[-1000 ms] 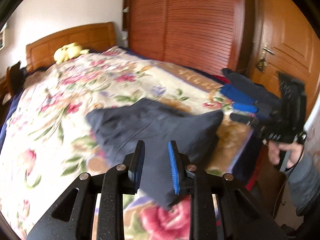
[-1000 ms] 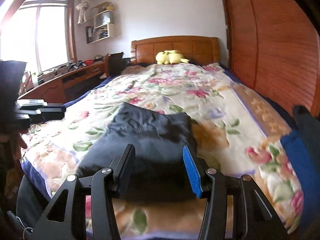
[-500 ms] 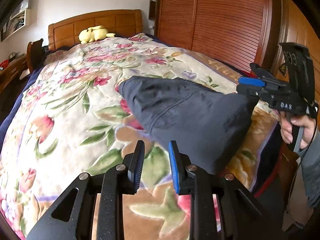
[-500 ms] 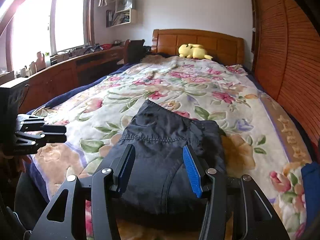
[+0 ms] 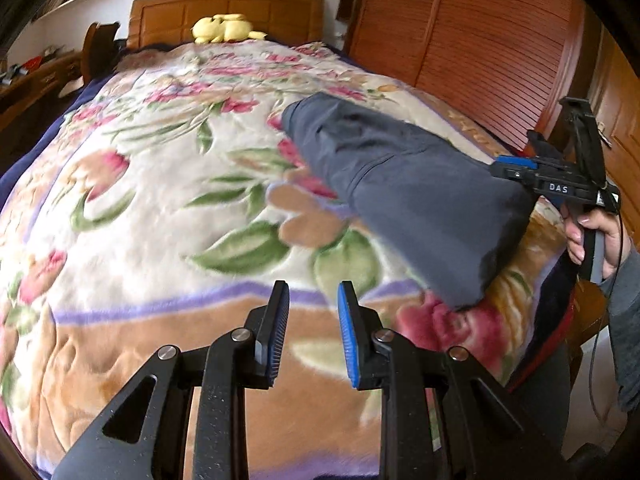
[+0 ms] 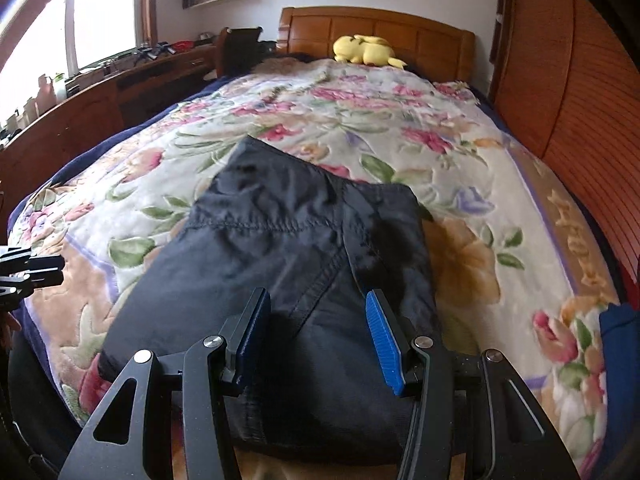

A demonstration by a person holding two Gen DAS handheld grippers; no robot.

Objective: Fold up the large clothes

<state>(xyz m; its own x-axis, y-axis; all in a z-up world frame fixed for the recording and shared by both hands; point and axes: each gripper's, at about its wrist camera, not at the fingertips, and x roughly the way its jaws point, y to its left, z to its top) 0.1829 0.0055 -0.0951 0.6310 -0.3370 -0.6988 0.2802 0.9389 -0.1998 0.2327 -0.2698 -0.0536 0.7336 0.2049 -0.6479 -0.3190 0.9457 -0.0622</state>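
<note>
A dark navy folded garment (image 5: 404, 184) lies on the floral blanket (image 5: 160, 184) near the foot of the bed, on its right side. It also shows in the right wrist view (image 6: 288, 256), folded into a compact bundle. My left gripper (image 5: 313, 332) is open and empty above the blanket's foot edge, left of the garment. My right gripper (image 6: 318, 334) is open and empty, hovering over the garment's near end; it also shows in the left wrist view (image 5: 516, 168) at the garment's right end.
A yellow plush toy (image 6: 364, 50) lies by the wooden headboard (image 6: 376, 32). A slatted wooden wardrobe (image 5: 480, 40) stands along the bed's right side. A wooden desk (image 6: 100, 92) with clutter runs along the left under the window. A blue cloth (image 6: 620, 344) lies at the right edge.
My left gripper has drawn back and to the left, away from the garment. My right gripper has moved closer over the garment. The garment lies still, both grippers stay open.
</note>
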